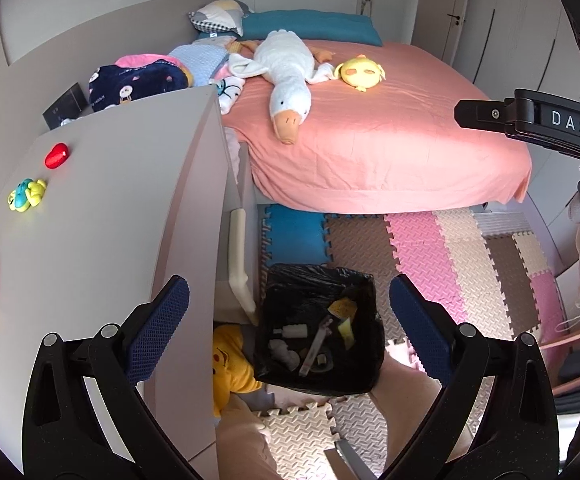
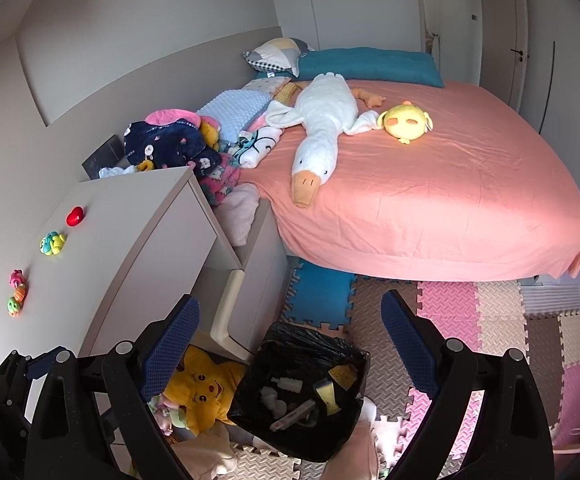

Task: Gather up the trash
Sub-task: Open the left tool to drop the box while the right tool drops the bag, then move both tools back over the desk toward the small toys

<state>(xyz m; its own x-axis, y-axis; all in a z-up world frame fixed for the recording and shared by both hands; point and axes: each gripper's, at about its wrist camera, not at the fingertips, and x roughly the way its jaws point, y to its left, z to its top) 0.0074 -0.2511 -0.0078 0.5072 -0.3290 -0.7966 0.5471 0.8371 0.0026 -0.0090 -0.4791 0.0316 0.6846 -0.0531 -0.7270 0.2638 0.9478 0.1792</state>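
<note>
- Trash lies at the bottom of a black-lined bin (image 1: 318, 328) in the left wrist view: a small white bottle (image 1: 294, 332), a yellow wrapper (image 1: 343, 307), a yellow sponge piece (image 1: 346, 329), crumpled white paper (image 1: 283, 352) and a long pale stick-like item (image 1: 317, 347).
- The bin stands on the foam puzzle mat (image 1: 462, 256), beside the grey cabinet (image 1: 129, 200), with a yellow plush (image 1: 229, 364) just left of it.
- The left gripper (image 1: 290, 316) hangs above the bin, its blue pads spread wide and holding nothing.
- In the right wrist view, the bin (image 2: 302, 392) shows the same bottle (image 2: 287, 385), sponge (image 2: 327, 396) and wrapper (image 2: 344, 374).
- The right gripper (image 2: 290, 336) hovers over the bin's near rim, fingers wide apart, empty.
- Small toys (image 2: 53, 243) sit on the cabinet top; a goose plush (image 2: 322, 128) lies on the pink bed (image 2: 430, 200).
</note>
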